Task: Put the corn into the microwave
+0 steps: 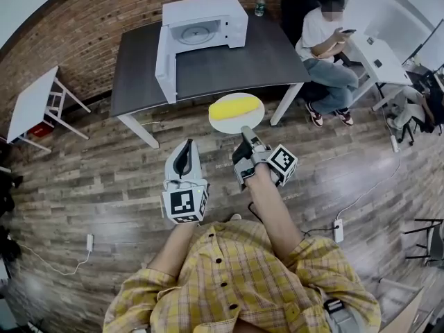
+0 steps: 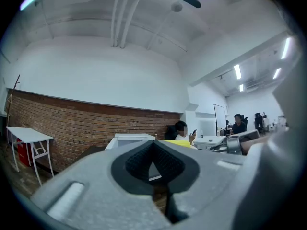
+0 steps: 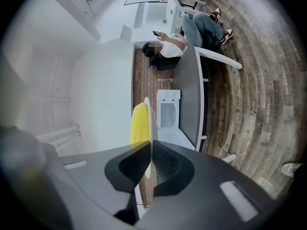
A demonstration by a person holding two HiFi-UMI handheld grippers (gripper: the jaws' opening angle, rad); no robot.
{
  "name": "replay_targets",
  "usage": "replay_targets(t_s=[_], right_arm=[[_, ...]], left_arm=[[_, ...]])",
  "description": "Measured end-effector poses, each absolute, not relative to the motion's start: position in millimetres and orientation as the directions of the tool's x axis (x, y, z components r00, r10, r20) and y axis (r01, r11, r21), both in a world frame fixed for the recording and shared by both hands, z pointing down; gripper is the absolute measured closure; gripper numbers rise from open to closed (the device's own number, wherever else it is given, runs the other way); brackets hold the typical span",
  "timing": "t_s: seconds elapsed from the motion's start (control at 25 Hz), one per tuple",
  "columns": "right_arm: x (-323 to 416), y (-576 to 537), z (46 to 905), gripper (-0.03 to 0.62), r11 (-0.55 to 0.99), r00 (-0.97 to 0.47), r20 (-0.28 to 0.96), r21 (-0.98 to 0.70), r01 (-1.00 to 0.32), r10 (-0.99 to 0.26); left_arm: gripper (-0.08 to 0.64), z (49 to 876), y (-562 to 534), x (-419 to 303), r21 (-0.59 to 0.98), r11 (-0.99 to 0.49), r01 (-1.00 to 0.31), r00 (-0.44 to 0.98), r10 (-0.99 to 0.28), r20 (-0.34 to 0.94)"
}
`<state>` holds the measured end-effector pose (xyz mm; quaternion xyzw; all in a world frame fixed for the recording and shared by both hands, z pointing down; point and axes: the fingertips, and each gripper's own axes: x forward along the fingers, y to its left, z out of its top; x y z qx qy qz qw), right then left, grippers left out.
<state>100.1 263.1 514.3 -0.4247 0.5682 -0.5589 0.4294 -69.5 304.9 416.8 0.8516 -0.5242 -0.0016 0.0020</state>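
The right hand-held gripper (image 1: pixel 245 133) is clamped on the near rim of a white plate (image 1: pixel 254 114) carrying yellow corn (image 1: pixel 234 107), by the table's (image 1: pixel 229 64) near edge. The left hand-held gripper (image 1: pixel 184 150), jaws together, holds nothing. On the table's far side, the microwave (image 1: pixel 205 23) stands open.

The person wore a yellow plaid shirt (image 1: pixel 229 276) with small dark buttons, its sleeves seemingly rolled short. The left tongs (image 1: pixel 185 146) and right tongs (image 1: pixel 245 132) had pale grey bodies, black ribbed pads (image 2: pixel 139 162), and cubes (image 1: pixel 184 205) bearing black-and-white square markers.
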Motion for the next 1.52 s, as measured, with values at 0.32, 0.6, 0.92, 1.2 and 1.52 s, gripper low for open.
replay_targets(t_s=[0.32, 0.6, 0.92, 1.2, 1.52], right_arm=[[115, 247, 519, 0.577, 0.01, -0.311, -0.011, -1.0, 0.007, -0.95], [114, 199, 528, 0.577, 0.006, -0.335, -0.008, -1.0, 0.008, -0.942], [106, 99, 537, 0.577, -0.015, -0.347, 0.022, -1.0, -0.021, -0.938], [91, 1, 517, 0.577, -0.013, -0.329, 0.015, -1.0, -0.008, -0.944], [79, -69, 516, 0.575, -0.029, -0.302, 0.032, -0.999, -0.013, -0.953]], left_arm=[[0.561, 426, 300, -46, 0.01, -0.406, -0.914, 0.406, -0.914, 0.009], [0.561, 436, 252, -41, 0.02, -0.388, -0.921, 0.388, -0.922, 0.009], [0.561, 439, 146, -41, 0.024, -0.404, -0.915, 0.404, -0.915, 0.001], [0.561, 430, 41, -53, 0.041, -0.431, -0.901, 0.432, -0.902, 0.019], [0.561, 429, -29, -62, 0.06, -0.465, -0.883, 0.467, -0.884, 0.023]])
